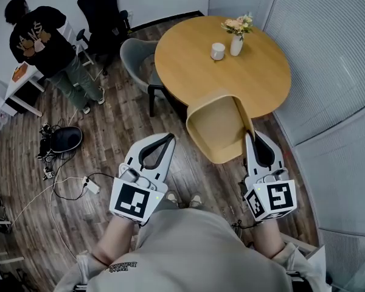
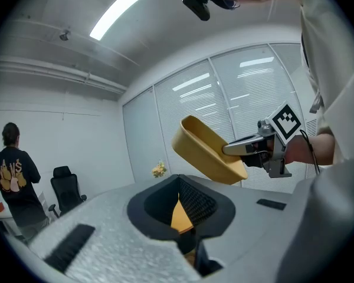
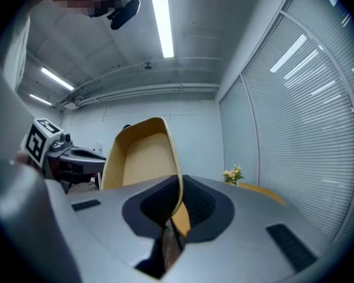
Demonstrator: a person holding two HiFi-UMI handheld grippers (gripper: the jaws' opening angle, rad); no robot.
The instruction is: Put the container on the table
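A tan, open-topped container (image 1: 219, 126) hangs in the air at the near edge of the round wooden table (image 1: 231, 81). My right gripper (image 1: 250, 139) is shut on its right rim. In the right gripper view the container's wall (image 3: 143, 158) runs up from between the jaws of the right gripper (image 3: 176, 214). My left gripper (image 1: 169, 139) is lower left of the container, apart from it, shut and holding nothing. The left gripper view shows the container (image 2: 205, 151) tilted in the air, held by the right gripper (image 2: 248, 149).
A white cup (image 1: 218, 51) and a vase of flowers (image 1: 237, 38) stand on the table's far side. A grey chair (image 1: 137, 62) sits at its left. A person (image 1: 42, 41) stands far left by a black office chair (image 1: 103, 11). Cables and a dark bag (image 1: 66, 140) lie on the floor.
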